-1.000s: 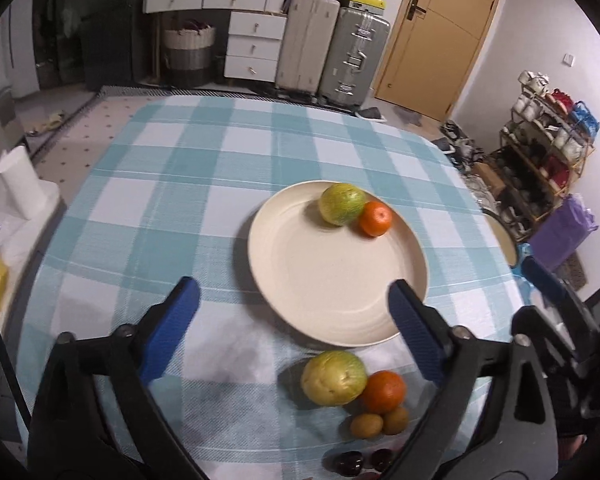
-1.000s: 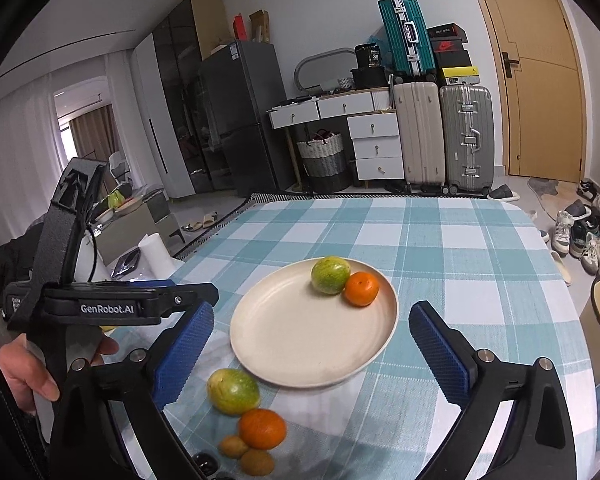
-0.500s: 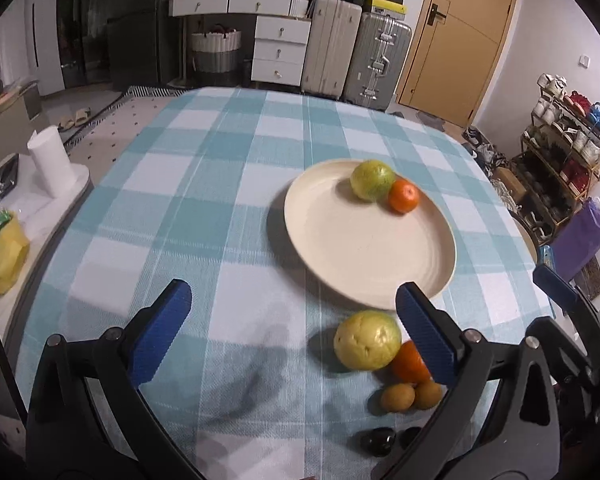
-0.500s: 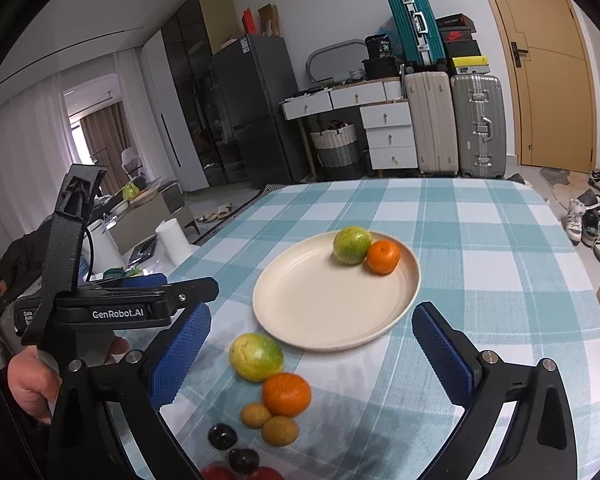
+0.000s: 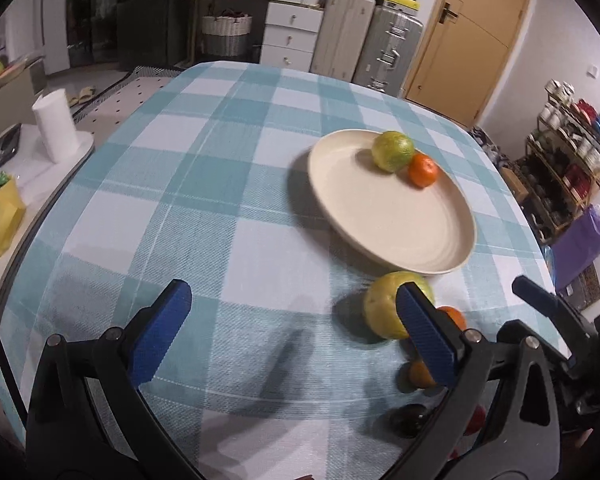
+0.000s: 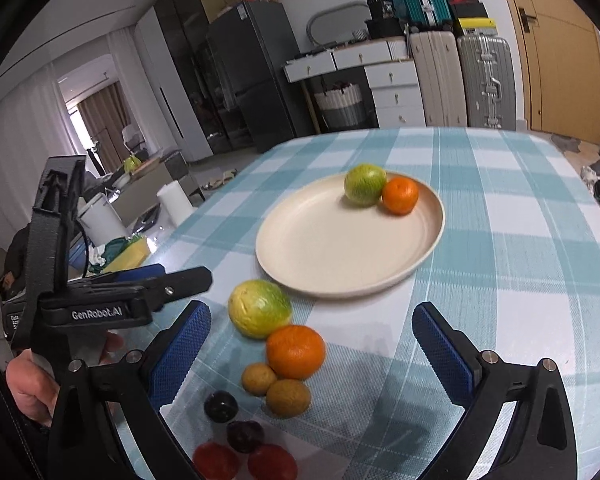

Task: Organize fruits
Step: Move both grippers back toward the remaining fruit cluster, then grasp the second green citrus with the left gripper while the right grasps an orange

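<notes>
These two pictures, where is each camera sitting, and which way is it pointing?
Left wrist: rides on the left gripper, facing across the checked table toward the plate; its two blue fingers show, open.
Right wrist: rides on the right gripper, aimed over the loose fruit; its open fingers, the left gripper and a hand show.
Shared: the plate, its green fruit and orange.

Tabletop point(image 6: 520, 248) wearing teal-white checked cloth, carrying cream plate point(image 6: 332, 256). Sitting just beside plate: 1 green-yellow fruit point(image 6: 259, 309), 1 orange point(image 6: 295, 352), 2 small brown fruits point(image 6: 288, 397), 2 dark plums point(image 6: 220, 407), 2 red fruits point(image 6: 272, 462).
</notes>
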The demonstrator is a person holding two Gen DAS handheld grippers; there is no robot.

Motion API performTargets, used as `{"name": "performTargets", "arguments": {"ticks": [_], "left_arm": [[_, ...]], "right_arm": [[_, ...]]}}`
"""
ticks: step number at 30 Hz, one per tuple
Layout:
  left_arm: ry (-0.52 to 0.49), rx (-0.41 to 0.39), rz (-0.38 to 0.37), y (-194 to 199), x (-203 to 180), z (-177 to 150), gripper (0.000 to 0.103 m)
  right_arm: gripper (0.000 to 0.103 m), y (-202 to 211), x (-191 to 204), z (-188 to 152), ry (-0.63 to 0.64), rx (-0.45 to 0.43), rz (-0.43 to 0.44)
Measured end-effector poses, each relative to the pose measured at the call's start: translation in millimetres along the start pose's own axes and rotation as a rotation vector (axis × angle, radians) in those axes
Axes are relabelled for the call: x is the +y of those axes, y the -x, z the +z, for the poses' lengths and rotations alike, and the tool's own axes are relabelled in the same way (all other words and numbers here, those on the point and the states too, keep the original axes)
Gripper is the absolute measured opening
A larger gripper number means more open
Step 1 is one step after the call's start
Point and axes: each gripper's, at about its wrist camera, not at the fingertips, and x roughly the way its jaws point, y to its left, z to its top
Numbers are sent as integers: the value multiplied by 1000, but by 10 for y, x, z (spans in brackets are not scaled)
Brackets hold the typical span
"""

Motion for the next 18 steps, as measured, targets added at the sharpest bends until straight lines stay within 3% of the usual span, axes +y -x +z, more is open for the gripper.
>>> {"name": "performTargets", "arguments": {"ticks": [12,15,18], "left_arm": [[29,16,-19,-104,119,-7,102],[34,21,-23,-126,129,-2,102],[40,28,-21,-153,144,-3,102]], "right_arm": [[102,-218,64,-116,18,103,33],[98,-250,87,-121,26,117,48],[83,-308,92,-133,25,145,57]]}}
